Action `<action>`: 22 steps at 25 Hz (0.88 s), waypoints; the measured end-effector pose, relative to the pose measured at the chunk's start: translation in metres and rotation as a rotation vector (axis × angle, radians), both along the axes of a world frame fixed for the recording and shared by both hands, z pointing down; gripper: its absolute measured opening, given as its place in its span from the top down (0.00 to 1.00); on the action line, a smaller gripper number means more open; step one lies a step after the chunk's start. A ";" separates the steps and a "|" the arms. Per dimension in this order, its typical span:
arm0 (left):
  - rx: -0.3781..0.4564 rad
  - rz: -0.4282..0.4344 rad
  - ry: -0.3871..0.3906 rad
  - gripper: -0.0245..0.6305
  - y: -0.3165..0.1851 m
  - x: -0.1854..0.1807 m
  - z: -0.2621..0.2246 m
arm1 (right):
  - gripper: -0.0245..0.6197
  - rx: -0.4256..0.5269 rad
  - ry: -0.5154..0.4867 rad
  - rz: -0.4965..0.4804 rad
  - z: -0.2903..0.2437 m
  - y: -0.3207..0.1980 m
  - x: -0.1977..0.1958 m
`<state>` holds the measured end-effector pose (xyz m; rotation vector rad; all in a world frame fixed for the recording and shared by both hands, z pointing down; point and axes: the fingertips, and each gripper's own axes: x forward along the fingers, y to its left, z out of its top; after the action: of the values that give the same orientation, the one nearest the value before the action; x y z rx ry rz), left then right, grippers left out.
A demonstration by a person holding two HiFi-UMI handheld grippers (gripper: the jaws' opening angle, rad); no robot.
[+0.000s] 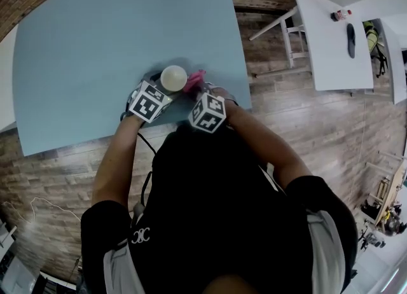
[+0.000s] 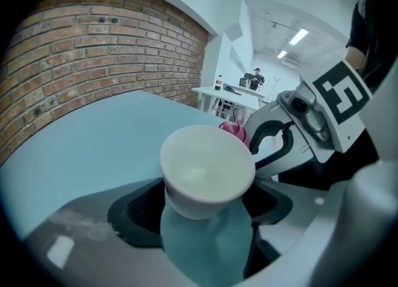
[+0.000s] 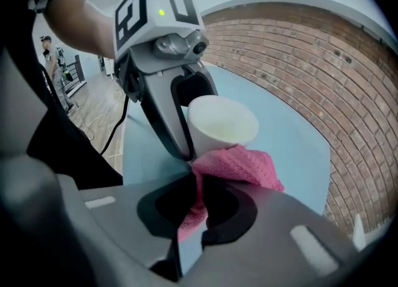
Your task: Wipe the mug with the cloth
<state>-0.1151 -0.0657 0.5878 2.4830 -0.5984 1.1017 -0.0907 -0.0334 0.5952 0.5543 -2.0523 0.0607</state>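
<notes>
A pink cloth [image 3: 239, 164] is pinched in the right tool [image 3: 196, 191] and pressed against the white mug [image 3: 221, 124].

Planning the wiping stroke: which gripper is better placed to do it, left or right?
Right. The right gripper is clamped on the pink cloth, which lies against the white mug; the left gripper is occupied holding the mug.
</notes>
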 end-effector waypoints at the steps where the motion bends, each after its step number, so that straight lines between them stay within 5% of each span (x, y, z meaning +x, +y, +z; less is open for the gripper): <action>1: -0.002 -0.001 -0.004 0.35 0.000 0.000 0.001 | 0.91 -0.001 -0.011 -0.003 -0.004 0.001 0.000; 6: -0.011 0.005 -0.016 0.35 0.000 0.003 0.000 | 0.91 0.018 -0.086 -0.014 -0.035 0.009 -0.004; 14: -0.013 -0.015 -0.016 0.35 -0.001 0.003 0.000 | 0.91 -0.086 -0.075 0.044 0.002 0.003 -0.001; 22: -0.004 -0.060 -0.007 0.35 -0.001 0.010 0.000 | 0.91 -0.081 -0.278 0.264 -0.061 -0.020 0.027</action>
<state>-0.1052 -0.0668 0.5880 2.4420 -0.6678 1.0886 -0.0642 -0.0534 0.5343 0.7997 -2.2198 0.3952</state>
